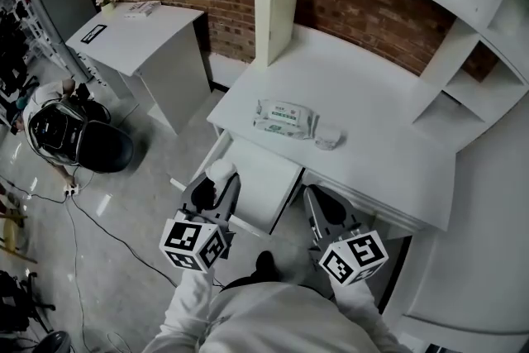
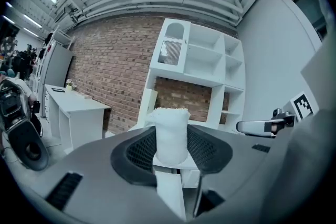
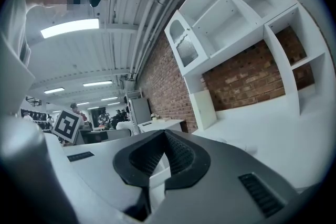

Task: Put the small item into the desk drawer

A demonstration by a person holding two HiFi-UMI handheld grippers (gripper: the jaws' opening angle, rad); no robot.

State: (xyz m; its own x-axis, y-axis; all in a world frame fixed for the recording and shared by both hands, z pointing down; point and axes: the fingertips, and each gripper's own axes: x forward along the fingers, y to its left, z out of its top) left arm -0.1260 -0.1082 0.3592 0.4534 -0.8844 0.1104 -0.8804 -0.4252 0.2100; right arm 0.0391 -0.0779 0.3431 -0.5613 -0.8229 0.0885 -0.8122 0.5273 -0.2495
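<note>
My left gripper [image 1: 220, 178] is shut on a small white item [image 1: 221, 169], held just above the front left corner of the open desk drawer [image 1: 266, 178]. In the left gripper view the small white item [image 2: 170, 135] stands upright between the dark mesh pads of the left gripper [image 2: 171, 145], its top poking above them. To the right of the drawer, below the desk's front edge, my right gripper [image 1: 316, 196] has its jaws together on nothing. The right gripper [image 3: 165, 140] looks out over the white desk top [image 3: 273, 128].
On the white desk [image 1: 364, 87] lie a pack of wipes [image 1: 285, 118] and a small white object [image 1: 328, 136]. A white board [image 1: 277, 19] leans at the back and shelves [image 1: 463, 62] rise on the right. A second desk [image 1: 140, 33], a person [image 1: 58, 95] and floor cables [image 1: 99, 223] are to the left.
</note>
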